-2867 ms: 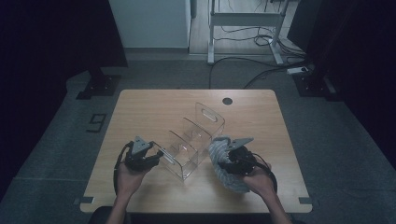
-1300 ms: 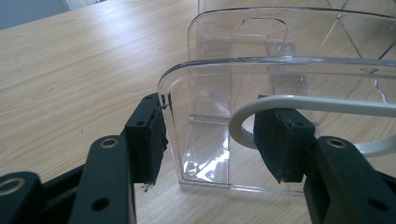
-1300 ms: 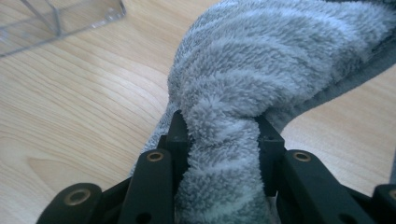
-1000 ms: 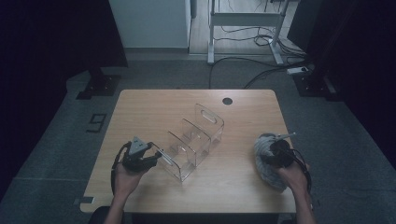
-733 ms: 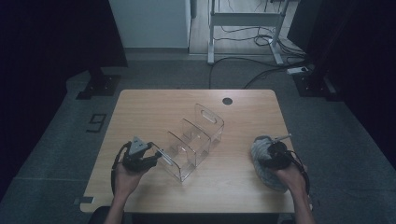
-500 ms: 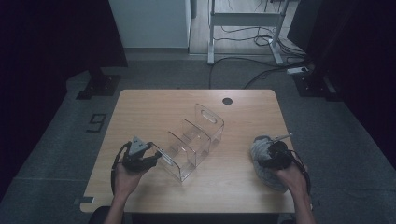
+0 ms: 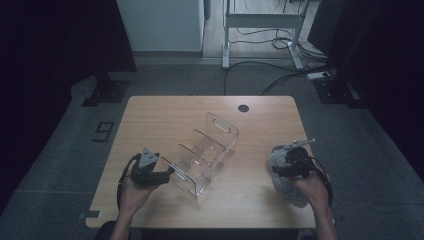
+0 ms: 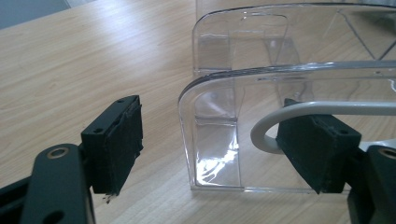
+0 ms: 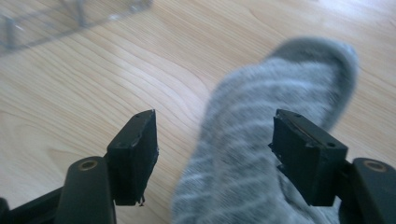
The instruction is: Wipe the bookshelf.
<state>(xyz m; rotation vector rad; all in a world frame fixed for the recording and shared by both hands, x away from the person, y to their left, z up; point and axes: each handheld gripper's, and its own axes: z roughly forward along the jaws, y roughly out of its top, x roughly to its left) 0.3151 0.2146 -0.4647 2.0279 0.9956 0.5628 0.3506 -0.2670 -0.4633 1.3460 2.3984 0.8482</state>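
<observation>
A clear acrylic organizer with several compartments stands slantwise in the middle of the wooden table. My left gripper sits at its near end. In the left gripper view the left gripper has just been opening; the end wall stands between the pads without being pressed, and a grey cable loops past the right pad. A grey striped sock lies near the table's right front corner. My right gripper hovers just over the sock; its jaws, just opened, straddle it loosely.
A dark round hole is set in the table's far edge. Behind the table stand a white cabinet and a metal desk frame, with cables on the grey floor. Bare wood lies between the organizer and the sock.
The right gripper carried the sock from beside the organizer to the table's right front, let it go and rose a little. The left gripper stayed at the organizer's near end and opened wider.
</observation>
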